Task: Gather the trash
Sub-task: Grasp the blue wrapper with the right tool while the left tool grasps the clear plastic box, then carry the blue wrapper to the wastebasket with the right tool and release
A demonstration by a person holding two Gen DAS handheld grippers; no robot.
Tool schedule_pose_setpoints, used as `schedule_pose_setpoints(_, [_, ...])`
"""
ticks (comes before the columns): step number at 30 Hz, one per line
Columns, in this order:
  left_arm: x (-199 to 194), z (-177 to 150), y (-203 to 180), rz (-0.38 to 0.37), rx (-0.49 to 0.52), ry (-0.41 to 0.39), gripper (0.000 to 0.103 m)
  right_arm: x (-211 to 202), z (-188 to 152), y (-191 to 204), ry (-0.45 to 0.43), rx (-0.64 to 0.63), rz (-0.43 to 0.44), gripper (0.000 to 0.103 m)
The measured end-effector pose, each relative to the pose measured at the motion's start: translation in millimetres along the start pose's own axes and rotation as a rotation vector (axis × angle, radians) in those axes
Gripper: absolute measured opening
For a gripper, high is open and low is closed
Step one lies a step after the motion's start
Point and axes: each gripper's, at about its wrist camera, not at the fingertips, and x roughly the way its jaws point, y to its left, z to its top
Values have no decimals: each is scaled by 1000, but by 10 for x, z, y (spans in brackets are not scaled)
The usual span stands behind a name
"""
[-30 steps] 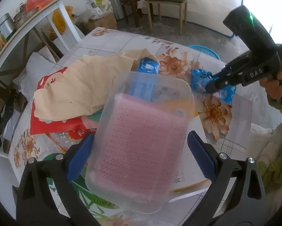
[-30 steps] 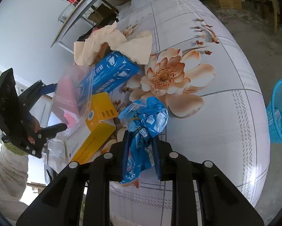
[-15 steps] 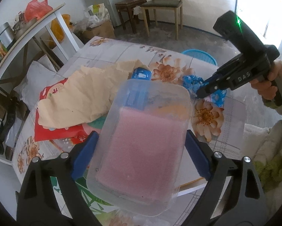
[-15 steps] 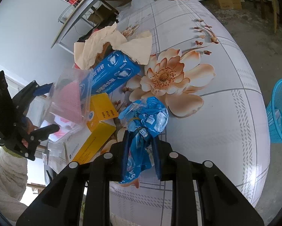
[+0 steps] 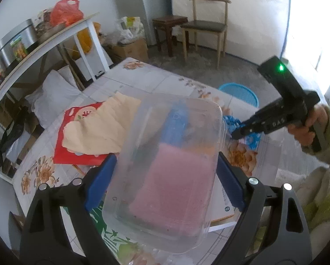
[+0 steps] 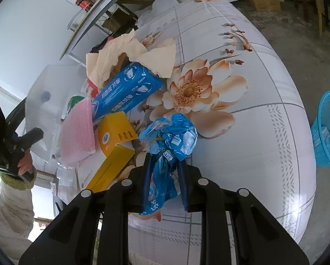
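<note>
My left gripper (image 5: 166, 161) is raised over the flowered table (image 6: 242, 154), its blue pads pressed on the two sides of a clear plastic container (image 5: 178, 114). A pink bubble sheet (image 5: 176, 183) shows through the container's wall. From the right wrist view that sheet (image 6: 76, 132) sits at the container's (image 6: 45, 101) lower edge; whether it is inside I cannot tell. Low over the table, my right gripper (image 6: 164, 161) is shut on a crumpled blue plastic wrapper (image 6: 171, 137).
A blue box (image 6: 125, 90), a yellow box (image 6: 116, 132), torn tan paper (image 5: 98, 128) and a red packet (image 5: 70, 154) lie on the table. A blue mesh basket (image 6: 328, 132) stands on the floor beyond the table's far edge. A shelf (image 5: 43, 44) and a chair (image 5: 207, 26) stand behind.
My left gripper has risen with the clear container, its pads drawing in onto the sides. The right gripper and its blue wrapper have stayed put.
</note>
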Motion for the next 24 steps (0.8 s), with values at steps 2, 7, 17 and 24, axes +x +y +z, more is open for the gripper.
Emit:
schedule_pose_setpoints(2, [-25,-8,5,9,-23,-7,84,-1,-4,3,-3,2,-1,22])
schedule_pose_setpoints(7, [-76,-29,35,38,-109,-28,84,-23,-11,32,-10,5,-19,22])
schedule_pose_setpoints(17, [-366,33,133,89,-282,-151,84,-186,-5,73,-51,18,-18,20])
schedule_pose_setpoints(24, [-497,58,128,164,-358,-190,84,-353,-4,122,-78,3,-13,20])
